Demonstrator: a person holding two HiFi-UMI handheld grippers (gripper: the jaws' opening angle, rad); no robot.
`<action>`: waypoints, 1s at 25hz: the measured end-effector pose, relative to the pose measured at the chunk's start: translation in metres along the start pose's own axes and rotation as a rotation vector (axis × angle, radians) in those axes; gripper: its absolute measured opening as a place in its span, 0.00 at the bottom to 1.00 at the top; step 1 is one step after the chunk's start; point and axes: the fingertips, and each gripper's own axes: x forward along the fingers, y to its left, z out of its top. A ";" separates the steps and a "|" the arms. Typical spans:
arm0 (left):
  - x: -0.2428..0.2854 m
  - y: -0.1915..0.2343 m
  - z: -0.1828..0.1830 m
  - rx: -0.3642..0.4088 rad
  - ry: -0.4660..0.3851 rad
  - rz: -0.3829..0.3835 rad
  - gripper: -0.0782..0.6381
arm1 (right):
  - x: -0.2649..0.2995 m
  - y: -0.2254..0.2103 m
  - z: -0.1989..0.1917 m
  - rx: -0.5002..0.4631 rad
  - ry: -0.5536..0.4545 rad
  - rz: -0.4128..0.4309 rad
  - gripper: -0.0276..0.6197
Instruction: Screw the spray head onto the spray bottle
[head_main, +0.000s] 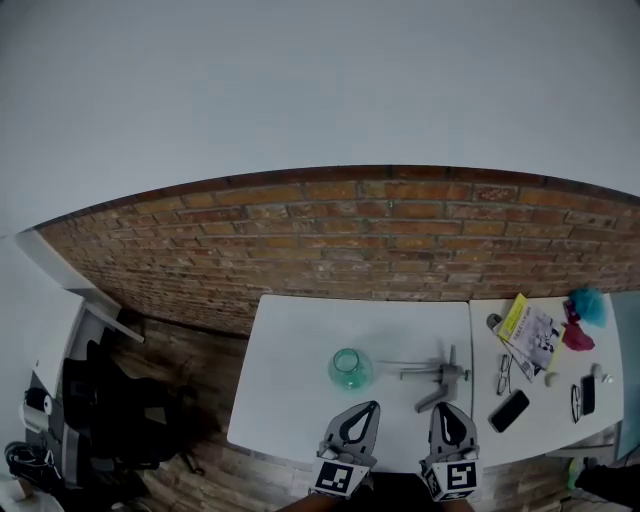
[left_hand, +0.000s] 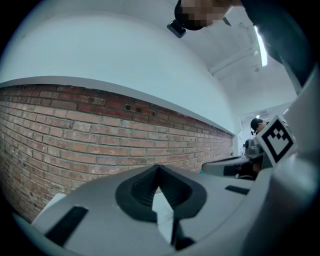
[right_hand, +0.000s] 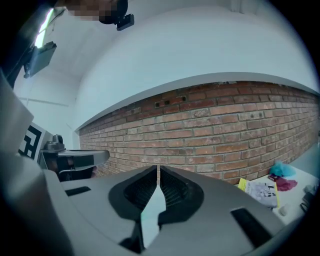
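Nothing is joined yet: the spray bottle (head_main: 350, 369) stands mid-way along the worktop (head_main: 290, 340), the spray head (head_main: 440, 377) lying apart, nearer the right edge. The left claw (head_main: 370, 407) and the right claw (head_main: 443, 406), both pressed together and empty, hover at the near edge; grasping and screwing remain.

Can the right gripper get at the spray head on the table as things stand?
Probably yes. The spray head lies on the white table just ahead of the right gripper, with nothing between them. Its jaws are shut, though, so they would have to open first.
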 end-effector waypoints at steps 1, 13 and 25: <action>0.007 0.000 -0.001 0.003 0.001 0.006 0.11 | 0.006 -0.007 -0.001 0.002 0.003 0.004 0.05; 0.043 0.034 0.009 -0.010 -0.024 0.027 0.11 | 0.054 -0.031 0.020 0.015 0.045 -0.018 0.05; 0.057 0.027 0.012 -0.018 -0.052 0.003 0.11 | 0.063 -0.065 -0.032 0.047 0.214 -0.075 0.10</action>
